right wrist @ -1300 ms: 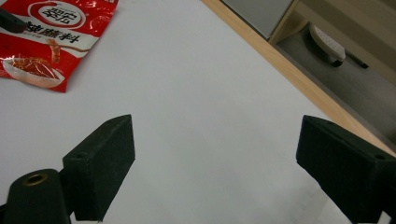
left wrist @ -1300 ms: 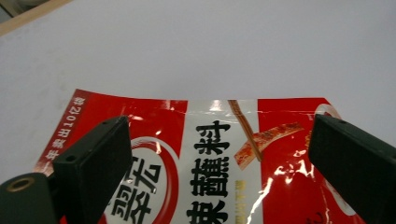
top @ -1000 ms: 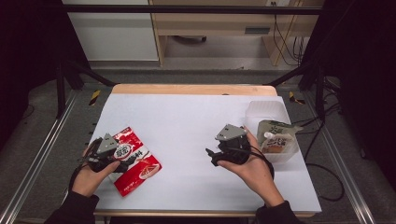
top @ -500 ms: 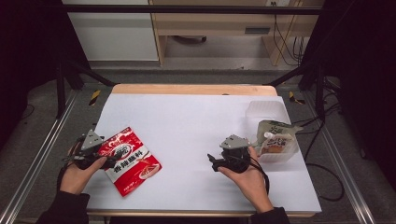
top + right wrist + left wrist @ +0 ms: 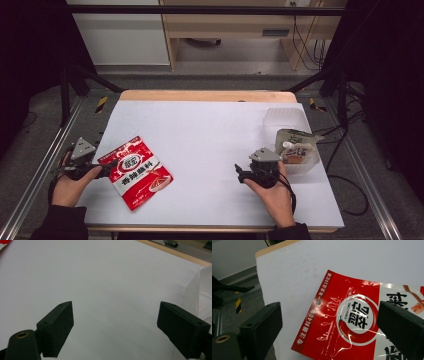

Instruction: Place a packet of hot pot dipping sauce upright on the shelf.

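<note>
Your left tongs (image 5: 107,171) sit low at the left of the high view, at the desk's left edge, jaws spread wide with nothing between them. In the left gripper view, the left tongs (image 5: 332,327) frame the top of the red seasoning sachet (image 5: 359,320), which lies flat under the gap; neither jaw touches it. In the high view the red seasoning sachet (image 5: 140,171) lies at a slant in the lower left of the white sheet, just beside the jaw tips.

Your right tongs (image 5: 241,175) rest lower right of centre, held in your right hand (image 5: 272,192), jaws likewise spread and empty. In the right gripper view, the right tongs (image 5: 115,325) open over bare white sheet, with the clear wall of a plastic container (image 5: 200,290) at the right edge.

The desk (image 5: 210,127) is covered by a plain white sheet, matte and unmarked; a strip of its wooden edge (image 5: 200,95) shows along the far side. At the right of the sheet stands the clear plastic container (image 5: 285,117), holding a pale green spouted pouch (image 5: 296,145), just beyond your right tongs.

Around the desk run metal rails (image 5: 45,170) over a grey floor. Cables (image 5: 345,165) trail on the right. Farther back, at the top of the frame, stand a white cabinet (image 5: 120,32) and a pale wooden bench (image 5: 230,22), with darkness to both sides.
</note>
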`<state>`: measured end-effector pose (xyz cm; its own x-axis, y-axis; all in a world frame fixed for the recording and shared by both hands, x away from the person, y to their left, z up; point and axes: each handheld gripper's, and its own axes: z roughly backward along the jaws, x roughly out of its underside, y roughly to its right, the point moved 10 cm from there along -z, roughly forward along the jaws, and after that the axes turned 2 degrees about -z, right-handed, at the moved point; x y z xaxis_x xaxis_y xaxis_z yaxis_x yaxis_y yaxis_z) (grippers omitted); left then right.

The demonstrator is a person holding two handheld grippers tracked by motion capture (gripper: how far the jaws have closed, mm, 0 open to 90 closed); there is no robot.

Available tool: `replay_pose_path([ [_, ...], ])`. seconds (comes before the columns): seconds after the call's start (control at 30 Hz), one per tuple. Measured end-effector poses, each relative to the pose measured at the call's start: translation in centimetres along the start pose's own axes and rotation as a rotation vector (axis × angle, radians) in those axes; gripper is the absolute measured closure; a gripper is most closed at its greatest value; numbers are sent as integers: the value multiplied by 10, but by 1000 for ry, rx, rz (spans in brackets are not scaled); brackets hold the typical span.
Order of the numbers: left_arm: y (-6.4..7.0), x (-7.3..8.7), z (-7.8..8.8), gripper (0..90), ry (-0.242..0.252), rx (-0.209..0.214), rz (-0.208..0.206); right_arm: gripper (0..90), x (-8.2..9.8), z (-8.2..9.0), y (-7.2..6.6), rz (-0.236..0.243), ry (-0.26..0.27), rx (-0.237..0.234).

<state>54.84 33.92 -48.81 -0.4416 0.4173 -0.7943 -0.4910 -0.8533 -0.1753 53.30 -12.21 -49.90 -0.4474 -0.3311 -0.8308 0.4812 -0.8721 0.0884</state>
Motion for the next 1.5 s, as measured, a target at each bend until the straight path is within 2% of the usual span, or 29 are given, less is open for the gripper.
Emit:
replay_pose_path([
  [0.1,-3,2,-1,60,-4,2,9,140,3,-1,5,-1,-17,24],
  [0.23,-6,5,-1,62,-9,-1,8,140,3,-1,6,-4,-12,38],
  [0.37,-12,11,-3,68,-25,-3,20,140,5,-3,6,25,-30,45],
  [0.67,-18,34,-15,84,-112,39,29,140,7,-5,3,47,-49,48],
  [0.8,-24,40,-19,94,-143,22,15,140,9,-6,3,55,-56,47],
  [1.03,-26,47,-28,101,-160,55,51,138,11,-8,0,74,-74,50],
  [1.2,-20,46,-29,131,-165,78,32,137,11,-9,-1,79,-80,50],
  [1.33,-20,48,-30,133,-174,79,38,137,12,-9,-1,84,-83,50],
  [1.5,-19,47,-31,132,-164,93,52,137,11,-10,-1,84,-77,46],
])
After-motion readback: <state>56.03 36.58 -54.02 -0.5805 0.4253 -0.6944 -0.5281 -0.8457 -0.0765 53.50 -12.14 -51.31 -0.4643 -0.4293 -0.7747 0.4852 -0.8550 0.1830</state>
